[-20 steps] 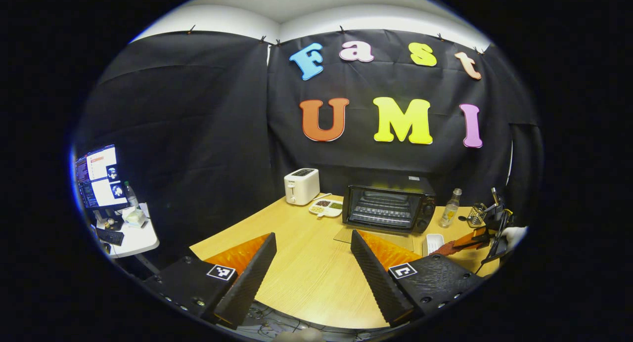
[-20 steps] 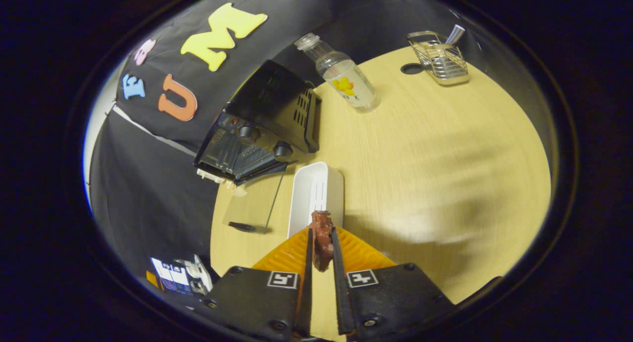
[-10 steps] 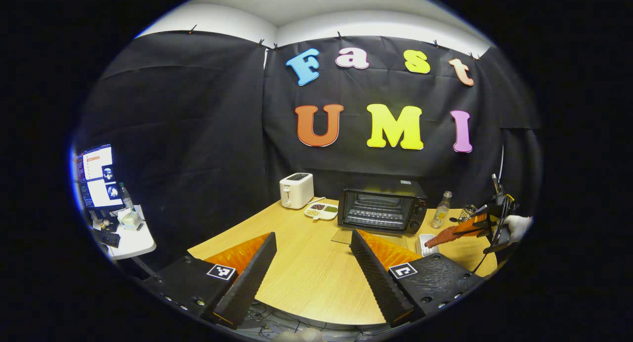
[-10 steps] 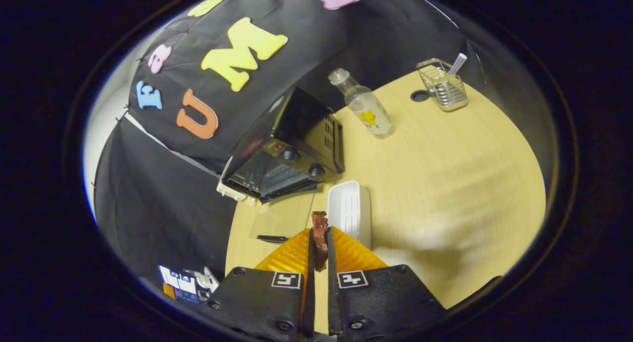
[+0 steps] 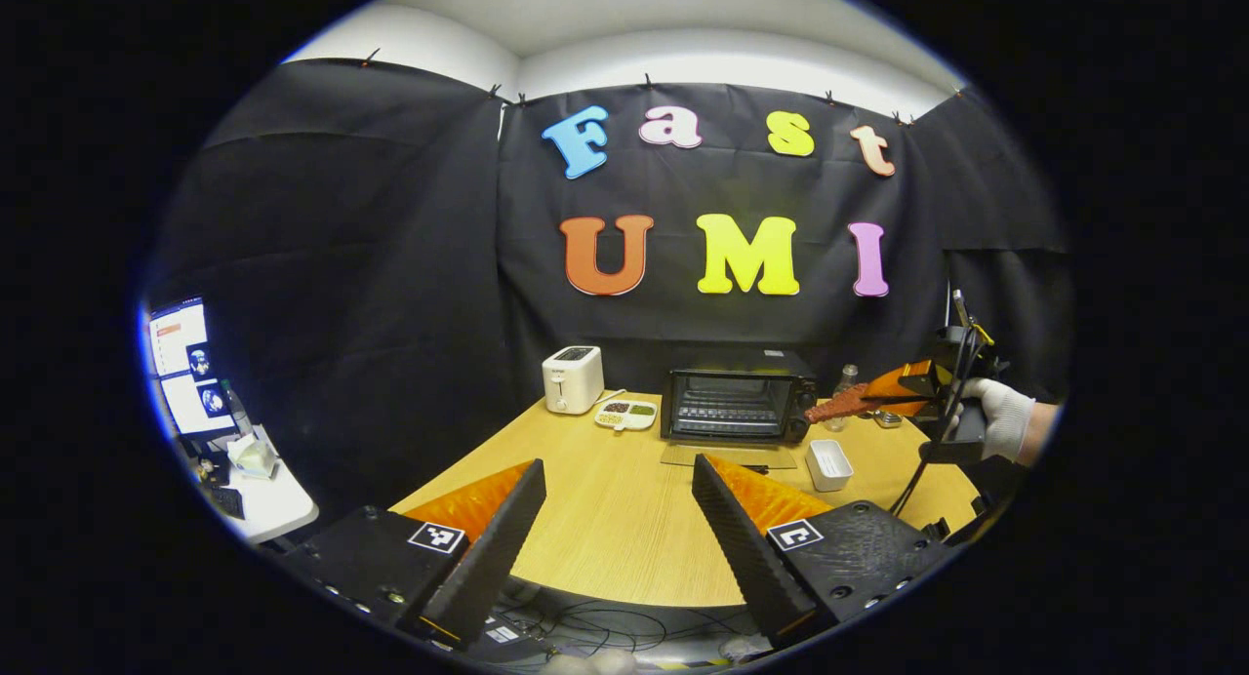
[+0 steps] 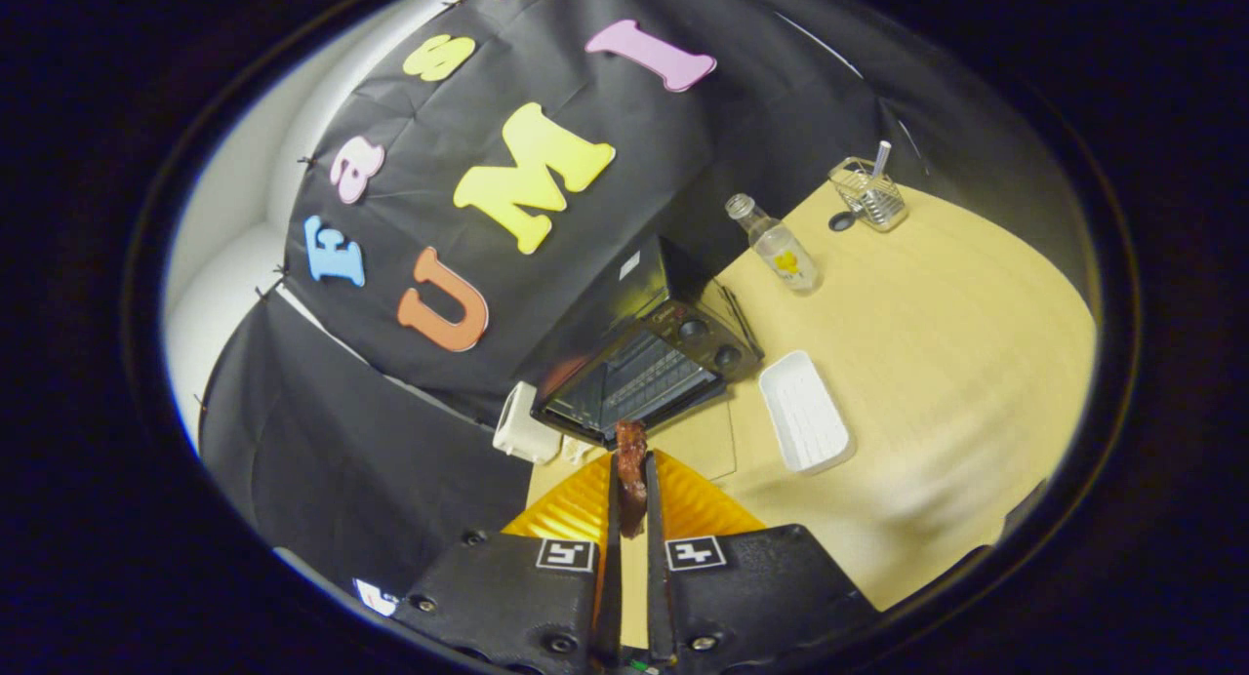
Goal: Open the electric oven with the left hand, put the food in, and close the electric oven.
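A: What is the right claw [image 6: 631, 480] doing?

B: It is clenched on a strip of dark reddish food [image 6: 630, 460], both fingers pressing its sides, and the strip pokes out past the tips. In the left gripper view the same claw [image 5: 883, 394] hangs in the air to the right of the oven [image 5: 738, 405], held by a gloved hand [image 5: 1005, 429], with the food [image 5: 837, 405] pointing toward the oven's knob side.

A: And the left claw [image 5: 617, 490]?

B: Released, its fingers spread wide with nothing between them, over the near edge of the bench [image 5: 624, 519], well in front of the oven.

A: How does the oven stand?

B: At the back of the bench, against the black cloth. Its door [image 5: 727, 455] lies folded down flat in front of it, so the racks inside show.

A: What else sits near the oven?

B: An empty white tray [image 5: 829, 463] just right of the door. A bottle [image 6: 778, 245] stands to the oven's right, and a wire basket [image 6: 868, 194] beyond that. To the oven's left are a divided snack plate [image 5: 624, 415] and then a white toaster [image 5: 572, 379].
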Demonstrator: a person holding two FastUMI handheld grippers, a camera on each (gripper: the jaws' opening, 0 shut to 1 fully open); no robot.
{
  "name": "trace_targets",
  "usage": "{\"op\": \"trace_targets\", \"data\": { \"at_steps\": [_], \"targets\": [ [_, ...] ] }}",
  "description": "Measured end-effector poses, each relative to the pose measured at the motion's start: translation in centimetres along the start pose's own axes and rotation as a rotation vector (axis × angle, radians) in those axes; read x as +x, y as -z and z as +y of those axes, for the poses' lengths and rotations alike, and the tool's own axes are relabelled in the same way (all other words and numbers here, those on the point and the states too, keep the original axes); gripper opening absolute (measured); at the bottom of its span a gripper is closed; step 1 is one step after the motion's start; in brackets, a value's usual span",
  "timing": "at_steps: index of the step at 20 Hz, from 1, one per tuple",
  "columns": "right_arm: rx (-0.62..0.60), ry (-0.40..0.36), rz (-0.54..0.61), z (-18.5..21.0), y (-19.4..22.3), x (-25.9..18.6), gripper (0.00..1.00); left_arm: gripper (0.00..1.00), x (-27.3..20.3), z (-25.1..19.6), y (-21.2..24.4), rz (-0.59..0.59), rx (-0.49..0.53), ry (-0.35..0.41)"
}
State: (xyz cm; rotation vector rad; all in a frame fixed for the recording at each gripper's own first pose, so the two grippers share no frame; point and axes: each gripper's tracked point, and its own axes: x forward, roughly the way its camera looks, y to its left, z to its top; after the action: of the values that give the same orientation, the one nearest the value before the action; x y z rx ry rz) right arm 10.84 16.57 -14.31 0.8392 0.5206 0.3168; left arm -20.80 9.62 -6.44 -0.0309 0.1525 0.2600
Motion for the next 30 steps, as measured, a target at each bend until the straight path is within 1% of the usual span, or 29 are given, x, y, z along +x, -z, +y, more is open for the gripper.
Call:
{"op": "trace_targets", "data": {
  "at_steps": [2,4,8,14,18,23,28,30],
  "targets": [
    [0.04,-0.013,-0.003,1.7,1.5,1.5,0.13,0.96,-0.2,0.6,-0.7,-0.011,0.009,0.008],
    [0.053,-0.022,-0.01,3.0,2.5,3.7,0.13,0.96,0.3,1.4,-0.6,-0.007,0.018,0.003],
    [0.126,-0.021,-0.054,4.1,3.3,10.0,0.13,0.96,1.5,2.8,-0.9,0.006,0.008,-0.016],
    [0.227,0.031,-0.118,3.3,3.6,20.6,0.13,0.97,5.1,5.6,-1.0,0.04,0.024,-0.074],
    [0.251,0.056,-0.14,2.3,3.3,26.6,0.14,0.96,8.2,6.7,-1.0,0.057,0.003,-0.096],
    [0.187,0.097,-0.196,1.3,1.3,31.4,0.14,0.97,11.2,7.3,-0.3,0.083,-0.02,-0.103],
    [0.122,0.134,-0.24,0.2,0.2,33.8,0.15,0.97,12.6,7.2,0.7,0.113,-0.037,-0.098],
    [0.089,0.13,-0.255,0.3,-0.1,34.5,0.16,0.97,13.2,6.8,0.8,0.12,-0.039,-0.093]
  ]
}}
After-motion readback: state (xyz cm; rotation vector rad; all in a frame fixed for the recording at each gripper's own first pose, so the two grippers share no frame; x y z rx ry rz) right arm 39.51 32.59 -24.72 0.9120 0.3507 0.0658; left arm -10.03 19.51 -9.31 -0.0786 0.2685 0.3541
